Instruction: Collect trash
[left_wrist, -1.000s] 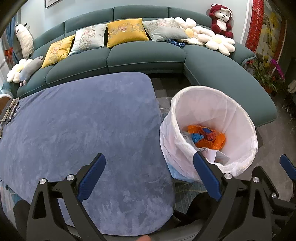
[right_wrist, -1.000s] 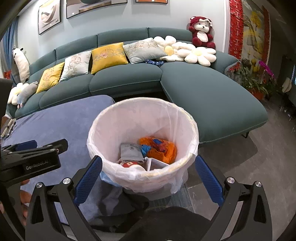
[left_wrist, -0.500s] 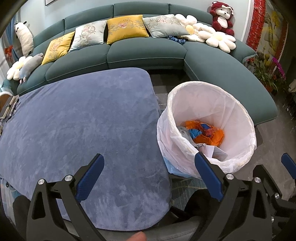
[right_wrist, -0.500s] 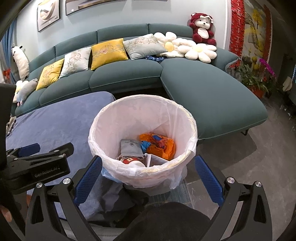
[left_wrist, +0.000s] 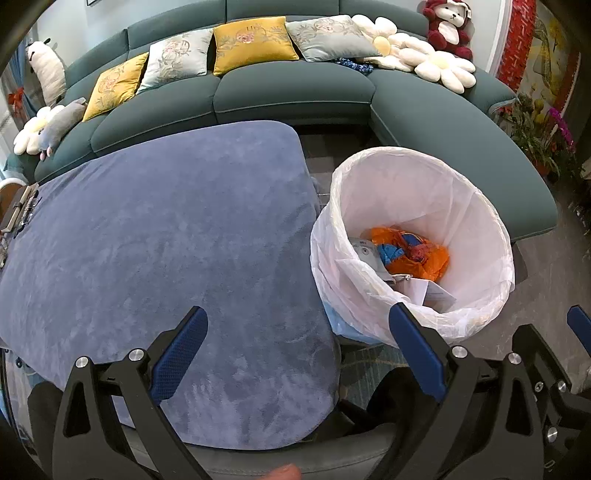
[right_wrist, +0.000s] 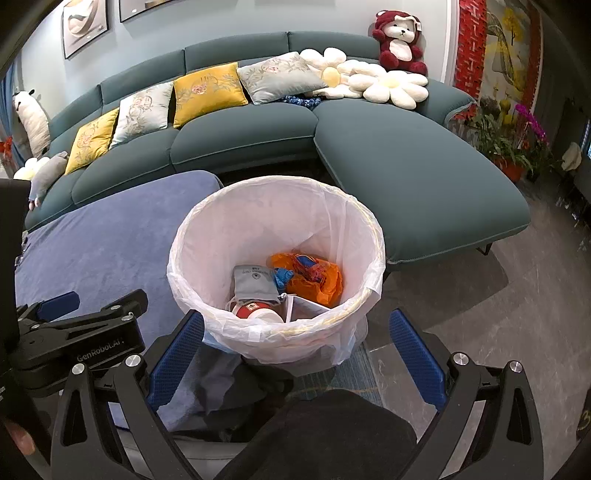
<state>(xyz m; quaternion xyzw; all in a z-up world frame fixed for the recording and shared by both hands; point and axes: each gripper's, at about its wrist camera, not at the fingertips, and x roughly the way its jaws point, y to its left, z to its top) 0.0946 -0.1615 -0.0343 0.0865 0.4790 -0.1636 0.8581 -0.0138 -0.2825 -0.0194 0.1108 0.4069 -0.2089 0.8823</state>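
Trash bin (right_wrist: 192, 266), white-lined, with orange bag (right_wrist: 317, 280) and grey pouch (right_wrist: 253, 280) inside.

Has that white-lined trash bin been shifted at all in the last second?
Cannot tell. The trash bin sits a little differently against the blue table in the left view, but that could be the handheld camera moving.

Teal sofa (right_wrist: 240, 140), slate-blue bench cover (left_wrist: 166, 240), white bin liner (right_wrist: 258, 221), orange bag (right_wrist: 314, 280), blue-padded black fingers (right_wrist: 173, 354), embroidered yellow cushion (right_wrist: 208, 90), was catalogued.

Even indoor light, sharp pics, soft shadows, heavy fisheye warp w/ dark corners (both views).
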